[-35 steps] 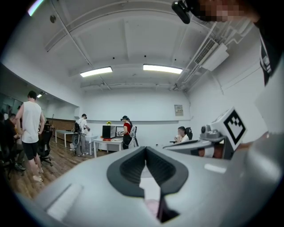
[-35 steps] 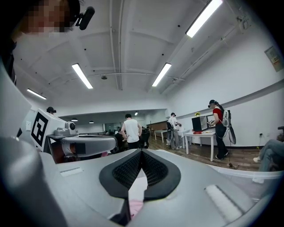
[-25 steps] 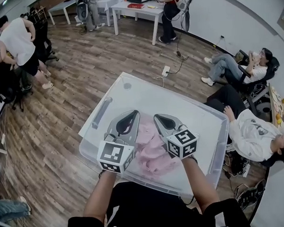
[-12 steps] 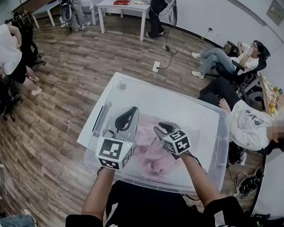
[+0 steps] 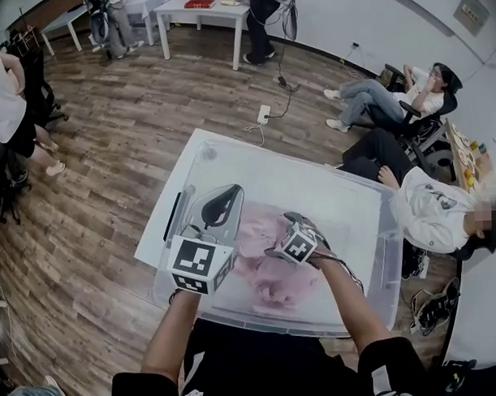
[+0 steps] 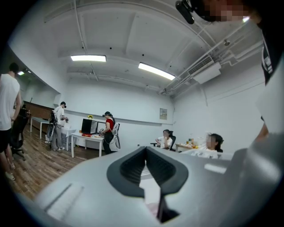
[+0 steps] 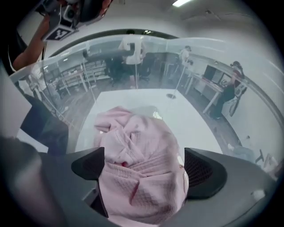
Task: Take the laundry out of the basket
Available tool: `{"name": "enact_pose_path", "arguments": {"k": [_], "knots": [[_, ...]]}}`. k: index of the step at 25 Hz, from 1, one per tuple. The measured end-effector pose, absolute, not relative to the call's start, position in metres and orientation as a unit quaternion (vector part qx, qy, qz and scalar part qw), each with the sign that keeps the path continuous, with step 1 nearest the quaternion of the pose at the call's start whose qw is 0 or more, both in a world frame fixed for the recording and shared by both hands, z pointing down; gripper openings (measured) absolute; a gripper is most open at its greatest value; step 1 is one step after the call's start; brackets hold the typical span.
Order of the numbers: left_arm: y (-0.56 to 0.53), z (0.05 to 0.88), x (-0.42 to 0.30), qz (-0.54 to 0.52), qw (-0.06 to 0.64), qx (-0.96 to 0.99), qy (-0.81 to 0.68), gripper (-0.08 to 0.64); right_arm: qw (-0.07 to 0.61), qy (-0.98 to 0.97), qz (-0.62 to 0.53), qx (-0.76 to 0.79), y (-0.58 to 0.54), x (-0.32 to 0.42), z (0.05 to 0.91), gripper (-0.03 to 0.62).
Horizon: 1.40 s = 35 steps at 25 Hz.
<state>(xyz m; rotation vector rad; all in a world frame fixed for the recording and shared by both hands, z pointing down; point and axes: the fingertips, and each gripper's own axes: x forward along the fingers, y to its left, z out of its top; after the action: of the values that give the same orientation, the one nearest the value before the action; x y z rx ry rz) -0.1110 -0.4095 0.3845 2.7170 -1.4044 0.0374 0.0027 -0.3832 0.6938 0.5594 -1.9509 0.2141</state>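
Pink laundry (image 5: 271, 273), one soft crumpled heap, is lying on the bottom of the clear plastic basket (image 5: 312, 179) in the head view, toward the wall nearest you. You are holding the left tongs (image 5: 232, 194) above the basket's left side, clear of the cloth. You are holding the right tongs (image 5: 282, 235) low inside the basket, right over the heap.

In the left gripper view, the left tongs (image 6: 145, 170) are pointing out across the room rather than down. Their dark pads (image 6: 126, 170) are pressing together along a seam and gripping nothing. Only a sliver of pink is showing below them.

In the right gripper view, the right tongs (image 7: 142, 168) are standing spread wide. A raised, textured fold of the laundry (image 7: 133, 133) is filling the gap and brushing both pads (image 7: 88, 165), but it is not looking squeezed yet. The basket's clear wall (image 7: 57, 88) is curving behind.

As a judgement on handling, the cloth is looking light, limp and unbreakable, so it is likely to sag and trail when lifted. A thick bunched fold near the heap's middle, like the one sitting between the right tongs, is offering the surest hold. A thin edge is likelier to slip free.
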Motion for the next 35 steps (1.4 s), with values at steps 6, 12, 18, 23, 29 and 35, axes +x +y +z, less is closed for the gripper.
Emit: {"name": "enact_pose_path", "arguments": {"k": [6,12,18,23,29,35], "knots": [[-0.409,0.389,-0.112,0.017,0.045,0.891,-0.452,0.008,0.587,-0.779,0.103,0.192,-0.382,0.006,0.732,0.595],[-0.410,0.393,-0.116,0.019,0.049,0.890,-0.453,0.008,0.607,-0.756,0.168,0.178,-0.390,0.001,0.764,0.597],[-0.406,0.395,-0.114,0.019,0.050,0.888,-0.456,0.008,0.623,-0.738,0.192,0.175,-0.390,0.006,0.774,0.595],[-0.406,0.395,-0.116,0.021,0.050,0.886,-0.460,0.008,0.622,-0.736,0.190,0.185,-0.390,0.004,0.770,0.545],[-0.407,0.393,-0.116,0.020,0.048,0.886,-0.462,0.008,0.620,-0.746,0.169,0.175,-0.389,-0.002,0.765,0.383],[-0.404,0.394,-0.112,0.021,0.047,0.887,-0.458,0.008,0.596,-0.763,0.161,0.190,-0.390,-0.004,0.755,0.313]]}}
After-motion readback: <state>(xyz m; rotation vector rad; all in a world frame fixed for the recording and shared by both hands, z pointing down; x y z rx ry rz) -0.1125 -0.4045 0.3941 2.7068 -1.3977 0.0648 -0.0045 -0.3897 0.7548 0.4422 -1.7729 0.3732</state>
